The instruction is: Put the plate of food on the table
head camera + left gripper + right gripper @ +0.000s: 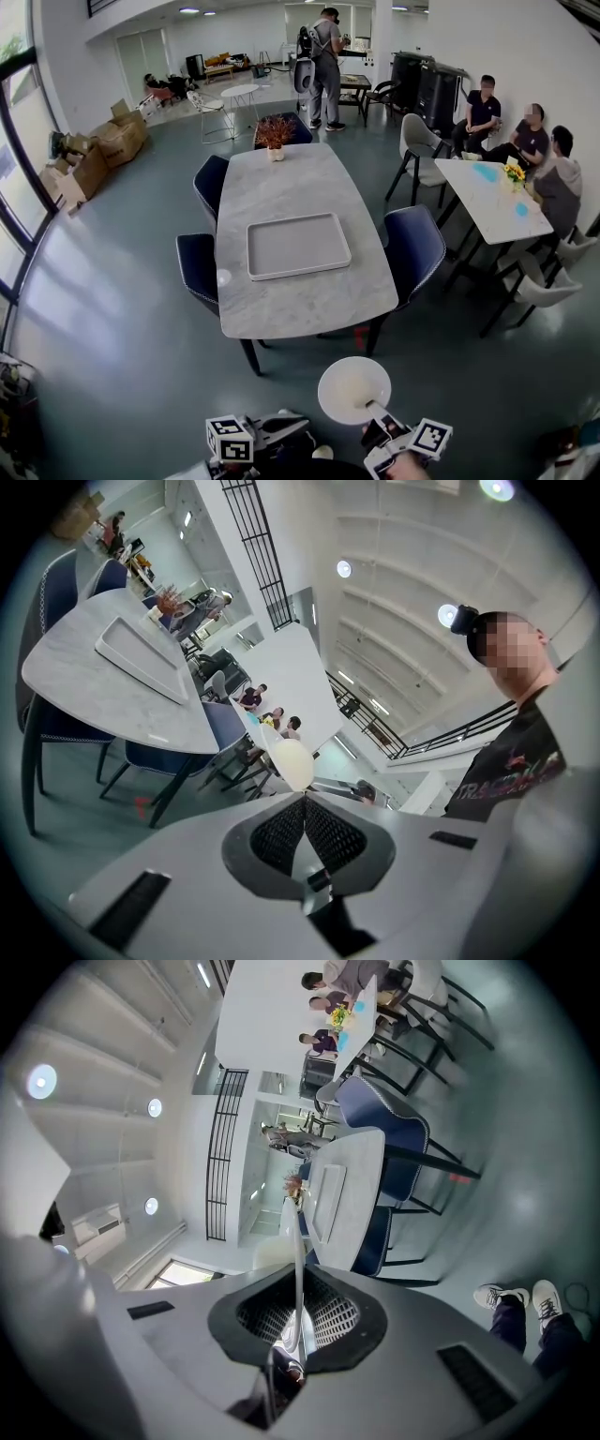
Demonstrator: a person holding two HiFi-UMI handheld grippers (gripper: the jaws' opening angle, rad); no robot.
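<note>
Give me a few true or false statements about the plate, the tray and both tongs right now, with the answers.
1. The right tongs grip the plate by its rim. True.
2. The plate sits on the tray. False: it is held in the air, short of the table.
3. The tray has nothing on it. True.
4. The left tongs hold a cup. False: they are shut with nothing between them.
5. A plant stands at the table's far end. True.

Tray (298,246) on table (281,187), plant (275,134) at far end, plate (352,389) nearer
</note>
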